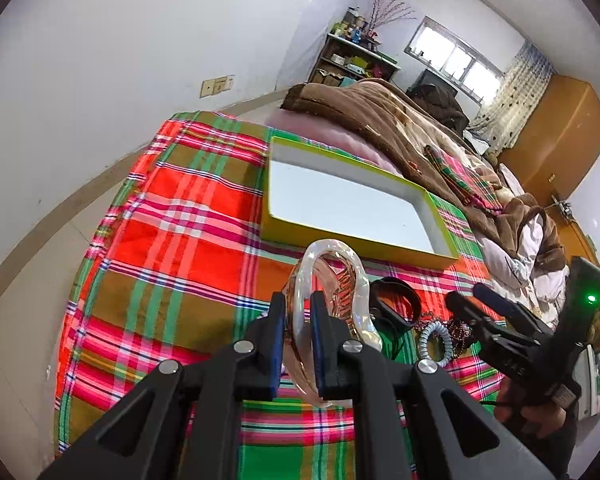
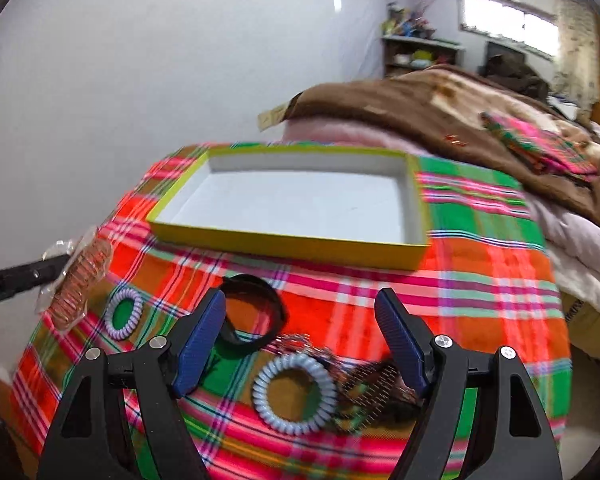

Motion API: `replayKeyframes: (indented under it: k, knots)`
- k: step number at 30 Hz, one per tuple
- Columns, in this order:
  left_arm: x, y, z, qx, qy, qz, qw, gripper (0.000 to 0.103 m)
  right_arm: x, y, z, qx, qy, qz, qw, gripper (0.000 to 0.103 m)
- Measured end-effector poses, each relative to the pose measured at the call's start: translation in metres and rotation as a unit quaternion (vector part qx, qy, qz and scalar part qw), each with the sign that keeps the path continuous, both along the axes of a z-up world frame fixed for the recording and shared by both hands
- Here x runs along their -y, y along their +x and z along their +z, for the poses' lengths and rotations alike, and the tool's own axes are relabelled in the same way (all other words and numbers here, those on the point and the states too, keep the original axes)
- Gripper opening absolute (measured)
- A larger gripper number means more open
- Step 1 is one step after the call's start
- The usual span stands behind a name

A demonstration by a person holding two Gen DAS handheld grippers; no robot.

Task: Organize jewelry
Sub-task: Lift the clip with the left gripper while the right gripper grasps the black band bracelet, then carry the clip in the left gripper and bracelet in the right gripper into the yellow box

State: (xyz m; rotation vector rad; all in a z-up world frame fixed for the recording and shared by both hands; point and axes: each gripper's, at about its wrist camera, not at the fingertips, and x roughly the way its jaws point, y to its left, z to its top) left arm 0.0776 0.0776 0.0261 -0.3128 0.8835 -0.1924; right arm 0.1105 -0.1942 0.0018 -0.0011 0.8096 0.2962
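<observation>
My left gripper (image 1: 297, 312) is shut on a clear pinkish hair claw clip (image 1: 332, 280) and holds it above the plaid cloth, short of the yellow-rimmed white tray (image 1: 364, 252). The clip also shows in the right wrist view (image 2: 80, 280), at the far left. My right gripper (image 2: 304, 340) is open above a pale blue spiral hair tie (image 2: 294, 396), a black band (image 2: 256, 312) and a dark beaded piece (image 2: 376, 392). A second spiral tie (image 2: 123, 314) lies to the left. The tray (image 2: 284, 244) holds nothing.
The plaid cloth (image 1: 172, 220) covers the near end of a bed. A brown blanket (image 1: 380, 120) is heaped behind the tray. A white wall runs along the left. Shelves (image 1: 352, 60) and a wooden wardrobe (image 1: 560, 132) stand at the far end.
</observation>
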Motion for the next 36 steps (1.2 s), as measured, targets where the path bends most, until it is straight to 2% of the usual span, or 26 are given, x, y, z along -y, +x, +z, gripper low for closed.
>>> replayKeyframes:
  k: [3,8,12,15,19,23,24,36]
  knots:
    - [-0.004,0.0,-0.001,-0.003,0.001,0.004,1.0,0.013,-0.01,0.013,-0.01,-0.021,-0.01,0.014,1.0,0.064]
    - [-0.007,0.003,-0.005,-0.009,0.002,0.006,0.9999,0.013,-0.022,0.024,-0.024,-0.044,-0.024,0.03,0.998,0.058]
    - [-0.009,0.006,-0.01,-0.017,0.002,0.007,0.9998,0.013,-0.026,0.03,-0.034,-0.059,-0.04,0.038,0.997,0.048]
    - [-0.01,0.009,-0.014,-0.024,0.0,0.007,0.9997,0.013,-0.028,0.034,-0.04,-0.069,-0.052,0.04,0.995,0.044]
    - [-0.01,0.013,-0.015,-0.029,0.001,0.005,0.9996,0.013,-0.03,0.037,-0.043,-0.073,-0.061,0.045,0.994,0.03]
    - [-0.008,0.017,-0.015,-0.031,0.002,0.001,0.9995,0.013,-0.031,0.034,-0.042,-0.074,-0.057,0.051,0.994,0.022]
    - [-0.007,0.018,-0.014,-0.032,0.002,0.0,0.9995,0.013,-0.031,0.035,-0.042,-0.074,-0.057,0.052,0.994,0.016]
    - [-0.003,0.025,-0.011,-0.033,0.007,-0.006,0.9994,0.013,-0.03,0.034,-0.038,-0.066,-0.057,0.05,0.995,0.012]
